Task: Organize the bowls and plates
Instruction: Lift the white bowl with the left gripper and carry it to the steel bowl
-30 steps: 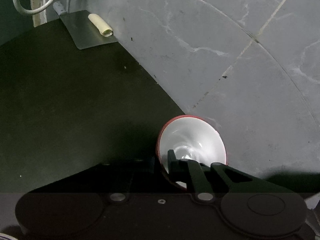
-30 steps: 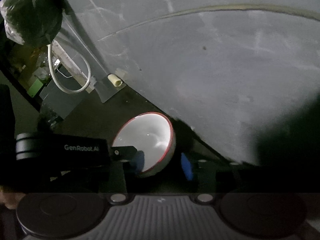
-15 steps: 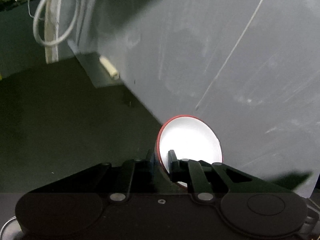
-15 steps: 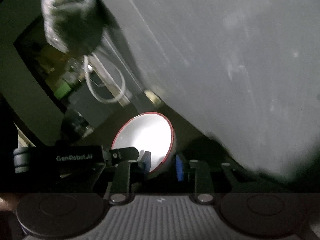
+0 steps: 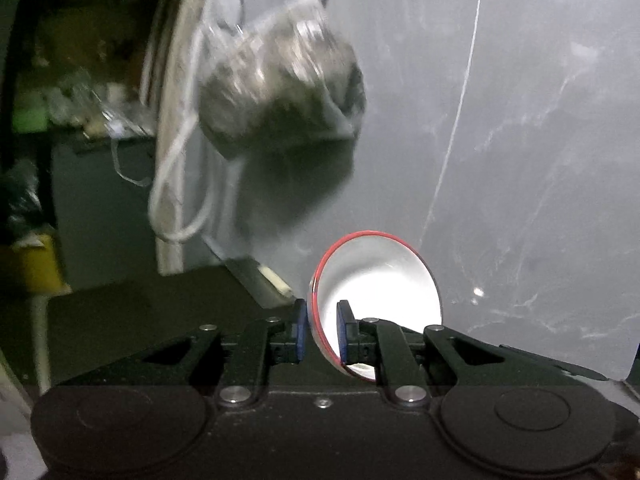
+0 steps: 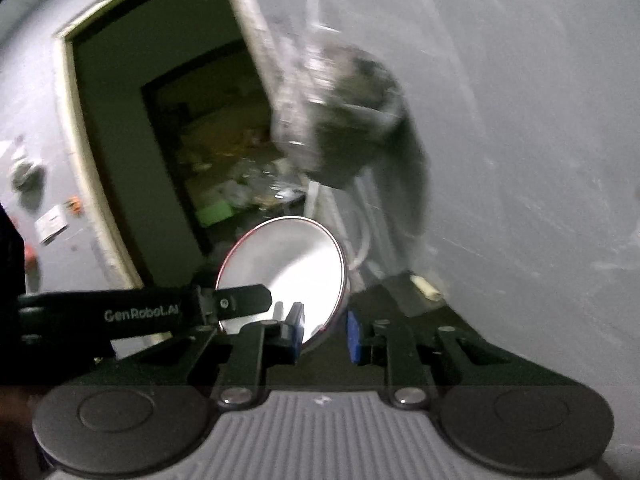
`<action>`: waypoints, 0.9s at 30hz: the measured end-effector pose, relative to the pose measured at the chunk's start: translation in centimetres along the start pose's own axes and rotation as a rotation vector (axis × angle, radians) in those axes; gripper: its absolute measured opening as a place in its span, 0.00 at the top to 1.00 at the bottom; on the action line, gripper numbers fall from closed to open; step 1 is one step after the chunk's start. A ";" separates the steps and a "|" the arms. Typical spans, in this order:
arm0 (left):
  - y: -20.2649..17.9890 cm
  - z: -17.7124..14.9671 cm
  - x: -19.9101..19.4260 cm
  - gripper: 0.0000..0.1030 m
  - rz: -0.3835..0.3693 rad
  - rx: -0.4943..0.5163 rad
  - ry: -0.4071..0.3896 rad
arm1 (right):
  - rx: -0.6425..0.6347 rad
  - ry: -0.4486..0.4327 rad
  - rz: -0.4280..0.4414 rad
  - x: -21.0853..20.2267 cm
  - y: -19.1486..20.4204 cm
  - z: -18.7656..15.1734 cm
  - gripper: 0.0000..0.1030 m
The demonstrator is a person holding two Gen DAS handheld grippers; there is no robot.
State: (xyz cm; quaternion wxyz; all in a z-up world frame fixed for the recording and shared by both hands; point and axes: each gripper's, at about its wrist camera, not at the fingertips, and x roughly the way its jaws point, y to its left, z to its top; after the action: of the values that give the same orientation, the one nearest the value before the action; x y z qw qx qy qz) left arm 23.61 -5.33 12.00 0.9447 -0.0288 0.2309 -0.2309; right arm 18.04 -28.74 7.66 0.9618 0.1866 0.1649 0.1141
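The red-rimmed white bowl (image 5: 380,280) sits low and centre-right in the left wrist view, lifted clear of the dark counter (image 5: 132,312) and seen against the grey wall (image 5: 520,120). The left gripper (image 5: 322,332) is clamped narrowly on the bowl's rim, one blue pad outside the wall and one inside.

In the right wrist view the same bowl (image 6: 288,268) fills the lower centre. The right gripper (image 6: 324,334) has its jaws closing around the near rim; the left-hand pad (image 6: 296,330) looks to be against the bowl, while a dark gap shows before the right-hand pad, so the pinch is probably not yet firm. The other gripper's black body, marked GenRobot.AI (image 6: 140,314), reaches in from the left to the bowl's far edge.

This reads as a two-handed carry or a handover. To do it well:
- keep the left-hand clamp firm until the right pads press the rim from both sides;
- hold the bowl's tilt steady, since a smooth glazed rim can slip in a thin pinch;
- keep clear of the hanging plastic bag (image 5: 280,88) and the looped white cable (image 5: 180,200) in the upper left of the left view.
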 end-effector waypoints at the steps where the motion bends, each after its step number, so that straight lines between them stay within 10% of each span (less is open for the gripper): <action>1: 0.2 0.0 -1.3 0.86 0.012 0.002 -0.011 | -0.014 0.001 0.015 -0.4 1.0 -0.1 0.76; 16: 4.2 -6.4 -14.6 0.86 0.138 -0.087 -0.026 | -0.191 0.085 0.184 -6.4 11.5 -6.5 0.76; 27: 4.7 -12.9 -17.0 0.86 0.105 -0.275 0.060 | -0.253 0.295 0.173 -9.1 12.7 -9.0 0.77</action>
State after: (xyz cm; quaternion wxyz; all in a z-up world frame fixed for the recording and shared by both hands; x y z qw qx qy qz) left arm 6.41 7.15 6.90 0.9352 -0.1390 0.2899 -0.1483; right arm 4.44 -16.93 7.29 0.9296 0.0589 0.2717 0.2420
